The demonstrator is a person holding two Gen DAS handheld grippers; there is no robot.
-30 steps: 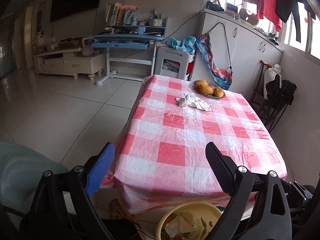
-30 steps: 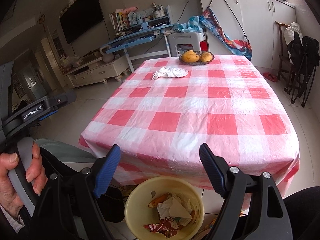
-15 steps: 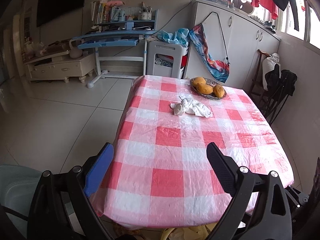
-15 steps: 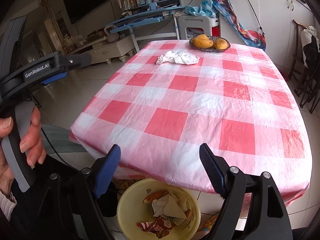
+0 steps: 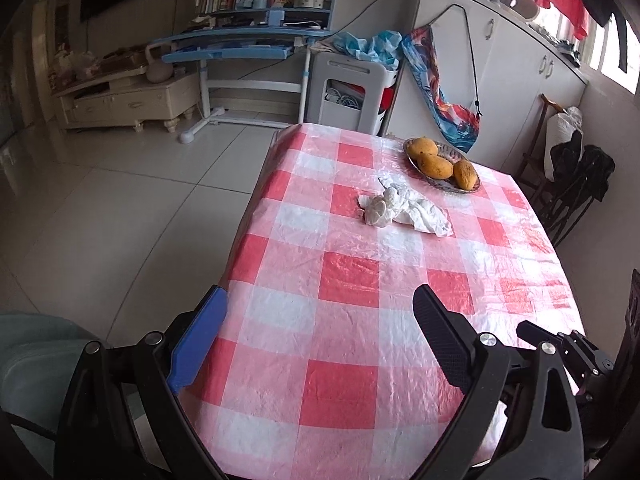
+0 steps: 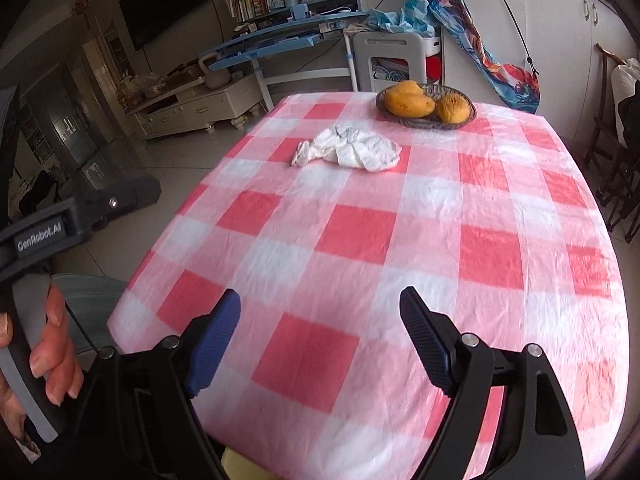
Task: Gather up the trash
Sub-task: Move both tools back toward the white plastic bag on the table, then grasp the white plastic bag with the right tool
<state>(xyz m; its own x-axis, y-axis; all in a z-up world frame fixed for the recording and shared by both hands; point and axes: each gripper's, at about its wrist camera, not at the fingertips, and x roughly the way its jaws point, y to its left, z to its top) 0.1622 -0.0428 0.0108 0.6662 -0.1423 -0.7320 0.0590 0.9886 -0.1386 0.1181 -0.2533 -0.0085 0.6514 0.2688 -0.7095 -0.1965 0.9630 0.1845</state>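
Crumpled white tissue [image 5: 402,210] [image 6: 350,150] lies on the far part of a table covered with a red-and-white checked cloth [image 5: 348,320] [image 6: 360,264]. My left gripper [image 5: 318,308] hovers over the table's near left corner, jaws wide open and empty. My right gripper [image 6: 320,306] hangs above the near edge, also open with nothing between its fingers. Both are well short of the tissue. A sliver of the yellow trash bin [image 6: 236,466] peeks out under the table edge in the right wrist view.
A dark basket with three mangoes [image 5: 442,164] [image 6: 426,106] stands just beyond the tissue. A person's hand [image 6: 44,352] holds the left gripper's handle at the left. Dark chairs [image 5: 572,188] stand at the table's right side; a blue desk [image 5: 240,46] is behind.
Both grippers moved forward over the table toward the tissue. The yellow bin with trash slid out of sight beneath the near table edge. Jaws stayed open.
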